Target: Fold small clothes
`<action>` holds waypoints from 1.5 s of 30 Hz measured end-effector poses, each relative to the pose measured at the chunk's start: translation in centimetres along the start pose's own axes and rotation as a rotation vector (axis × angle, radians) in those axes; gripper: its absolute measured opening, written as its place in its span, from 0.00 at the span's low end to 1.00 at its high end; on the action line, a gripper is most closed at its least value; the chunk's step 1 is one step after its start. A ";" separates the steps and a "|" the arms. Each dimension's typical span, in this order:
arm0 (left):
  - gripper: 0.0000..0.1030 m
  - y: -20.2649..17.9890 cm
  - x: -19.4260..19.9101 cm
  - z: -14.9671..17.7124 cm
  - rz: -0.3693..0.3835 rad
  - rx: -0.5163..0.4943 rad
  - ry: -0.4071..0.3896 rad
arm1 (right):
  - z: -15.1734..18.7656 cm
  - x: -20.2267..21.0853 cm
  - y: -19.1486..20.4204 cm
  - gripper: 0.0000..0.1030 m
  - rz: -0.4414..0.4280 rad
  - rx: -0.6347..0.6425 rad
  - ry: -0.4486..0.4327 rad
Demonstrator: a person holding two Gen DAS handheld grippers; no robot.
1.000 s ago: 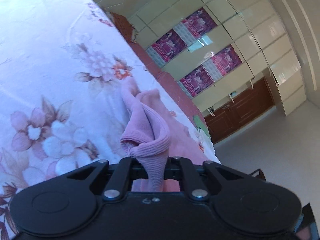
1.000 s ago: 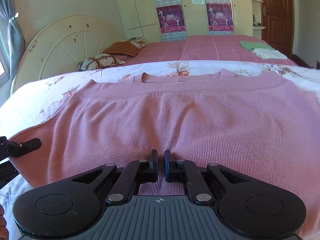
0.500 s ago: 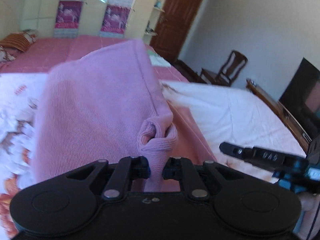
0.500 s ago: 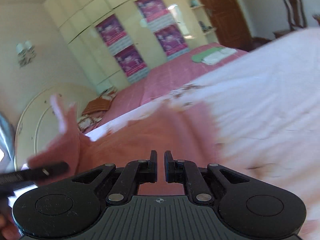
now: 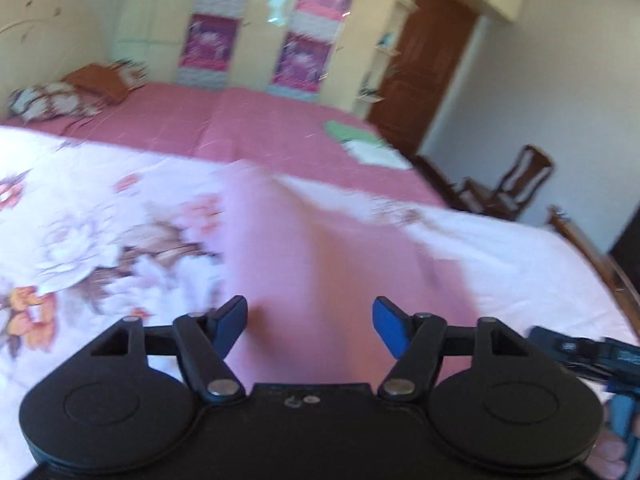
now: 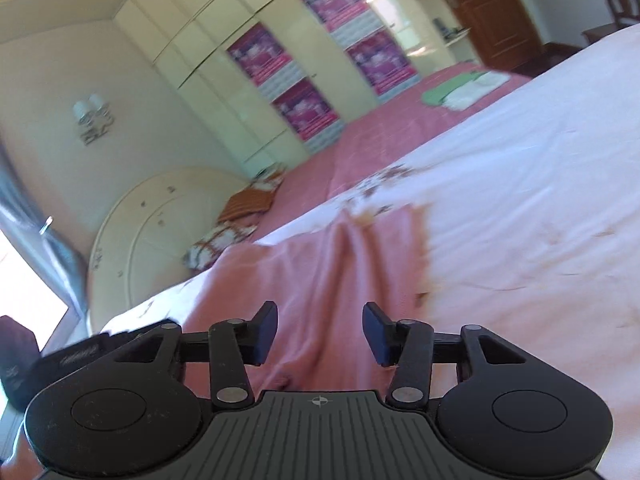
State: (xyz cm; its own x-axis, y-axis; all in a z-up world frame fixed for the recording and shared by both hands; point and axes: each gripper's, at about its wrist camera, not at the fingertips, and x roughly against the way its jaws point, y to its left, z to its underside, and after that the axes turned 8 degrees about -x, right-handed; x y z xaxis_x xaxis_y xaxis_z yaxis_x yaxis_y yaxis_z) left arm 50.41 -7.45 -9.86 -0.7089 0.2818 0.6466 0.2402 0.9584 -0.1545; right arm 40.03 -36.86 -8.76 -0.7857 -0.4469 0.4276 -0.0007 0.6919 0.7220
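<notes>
Now both tongs — left (image 5: 310, 326), right (image 6: 319, 332) — opening above pink sweater (image 6: 320, 280).

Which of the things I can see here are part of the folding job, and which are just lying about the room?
Part of the job:
- pink sweater, lying on the floral bedspread
- left gripper, fingers opening, nothing between them
- right gripper, fingers opening, clear of the cloth

Just lying about:
- green and white cloths
- pillows
- wooden chair
- posters
</notes>
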 end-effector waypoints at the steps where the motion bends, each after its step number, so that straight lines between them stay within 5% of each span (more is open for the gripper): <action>1: 0.57 0.9 -1.3 0.2 -0.020 0.004 0.061 | 0.1 -1.0 0.4 0.46 0.002 0.015 0.021; 3: 0.56 2.4 -2.8 1.6 0.010 0.070 0.126 | 0.4 -3.1 0.8 0.46 0.009 0.031 0.068; 10: 0.59 4.5 1.7 2.6 0.073 0.178 -0.042 | 1.0 -6.5 0.3 0.46 0.014 -0.001 0.198; 16: 0.67 6.1 0.1 3.7 0.088 0.208 0.042 | 1.1 -8.1 0.2 0.46 0.003 -0.047 0.260; 25: 0.68 6.6 -0.4 4.2 0.129 0.208 0.043 | 0.2 -10.7 1.0 0.45 0.042 -0.055 0.335; 28: 0.63 6.7 1.0 3.4 0.145 0.199 -0.032 | 0.1 -11.4 1.7 0.44 0.063 -0.032 0.322; 30: 0.63 7.0 1.6 2.7 0.116 0.193 -0.082 | 0.6 -11.4 2.7 0.16 0.106 0.041 0.309; 31: 0.63 7.2 1.1 2.4 0.098 0.194 -0.057 | 0.9 -11.5 3.1 0.14 0.118 0.073 0.304; 34: 0.66 7.7 -0.8 1.9 0.108 0.204 0.008 | 1.8 -11.1 4.6 0.12 0.145 0.197 0.270; 40: 0.55 4.4 -1.8 0.2 0.158 0.129 0.058 | 0.9 -7.8 6.8 0.11 0.162 0.353 0.166; 45: 0.68 -0.9 -4.0 0.4 0.046 -0.065 0.119 | 0.1 -4.8 4.0 0.11 0.233 0.358 0.141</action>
State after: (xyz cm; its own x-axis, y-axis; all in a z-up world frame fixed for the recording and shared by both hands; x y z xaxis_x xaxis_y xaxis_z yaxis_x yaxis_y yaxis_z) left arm 52.77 -9.41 -12.62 -0.6135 0.3140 0.7246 0.3153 0.9386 -0.1399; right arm 43.68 -31.86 -7.95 -0.6985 -0.3114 0.6443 -0.0666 0.9247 0.3747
